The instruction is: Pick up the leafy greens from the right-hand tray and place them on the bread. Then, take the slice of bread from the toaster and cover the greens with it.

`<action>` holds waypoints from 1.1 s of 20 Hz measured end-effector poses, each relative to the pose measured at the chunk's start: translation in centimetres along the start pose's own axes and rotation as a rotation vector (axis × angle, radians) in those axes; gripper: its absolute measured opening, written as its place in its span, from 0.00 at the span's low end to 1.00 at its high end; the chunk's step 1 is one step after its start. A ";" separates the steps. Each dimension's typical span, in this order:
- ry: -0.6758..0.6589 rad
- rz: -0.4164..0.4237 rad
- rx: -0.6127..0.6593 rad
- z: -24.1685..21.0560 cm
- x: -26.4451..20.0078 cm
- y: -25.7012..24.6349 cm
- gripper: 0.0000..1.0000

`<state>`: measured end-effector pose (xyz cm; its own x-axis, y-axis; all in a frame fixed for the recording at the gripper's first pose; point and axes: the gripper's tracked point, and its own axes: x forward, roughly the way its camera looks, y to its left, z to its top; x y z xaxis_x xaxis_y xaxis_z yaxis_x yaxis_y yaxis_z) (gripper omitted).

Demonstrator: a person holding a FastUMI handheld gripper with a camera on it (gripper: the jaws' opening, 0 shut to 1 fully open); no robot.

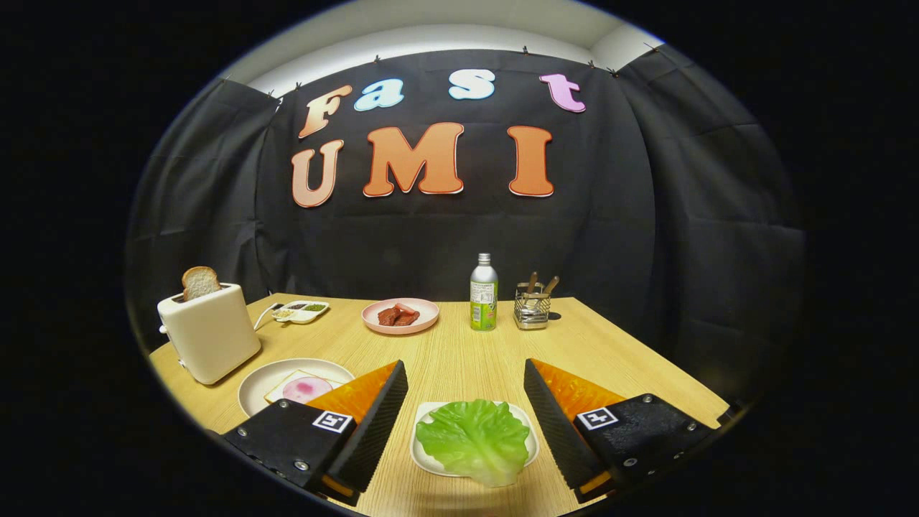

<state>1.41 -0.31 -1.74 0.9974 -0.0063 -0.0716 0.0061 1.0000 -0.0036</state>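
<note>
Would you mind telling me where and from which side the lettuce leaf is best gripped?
Grip the leaf at its raised, ruffled near edge, which hangs over the rim of the small white tray. Come from above and slightly in front; the open gripper already straddles it, so lowering and pinching across the crinkled fold probably works best.

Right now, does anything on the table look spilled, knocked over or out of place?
Nothing stands out. The lettuce leaf lies on its small tray between the open tool fingers, the toaster stands upright with bread in it, and the bottle is upright.
</note>
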 end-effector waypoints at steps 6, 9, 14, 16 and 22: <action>0.078 -0.023 -0.022 -1.8 1.4 -0.5 0.98; 0.136 -0.020 -0.031 -2.8 2.0 -0.5 0.98; 0.227 -0.011 -0.039 -4.9 2.9 -0.1 0.98; 0.267 -0.010 -0.045 -6.1 3.2 -0.1 0.98; 0.373 0.004 -0.006 -9.1 3.9 0.4 0.98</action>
<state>4.65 0.01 -11.09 0.9025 -0.0048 -0.4306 0.0010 1.0000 -0.0089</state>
